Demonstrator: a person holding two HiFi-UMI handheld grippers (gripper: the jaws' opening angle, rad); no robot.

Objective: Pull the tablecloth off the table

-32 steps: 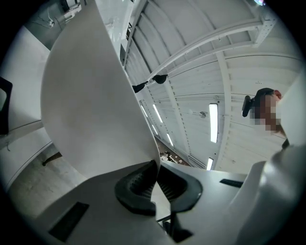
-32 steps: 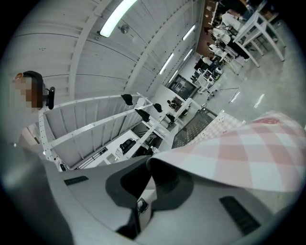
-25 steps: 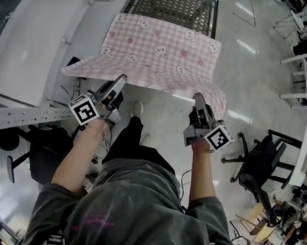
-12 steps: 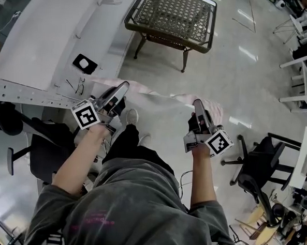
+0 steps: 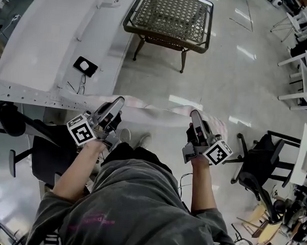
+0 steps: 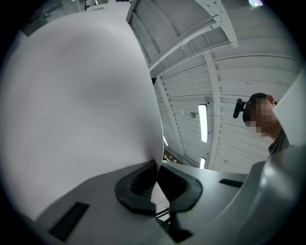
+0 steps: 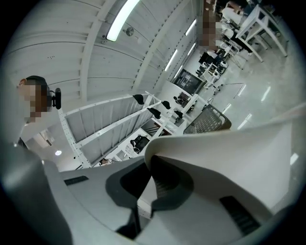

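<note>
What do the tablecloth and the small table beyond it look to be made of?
The tablecloth: thin, soft, matte fabric, pale pink; it sags and folds between the left gripper and the right gripper, both shut on it. The small table: top looks like woven wicker or mesh, an open lattice; frame and legs dark, probably metal, though that is uncertain.

Mesh-top table [image 5: 173, 14]; black gadget [image 5: 86, 66] on bench [image 5: 49, 40]
</note>
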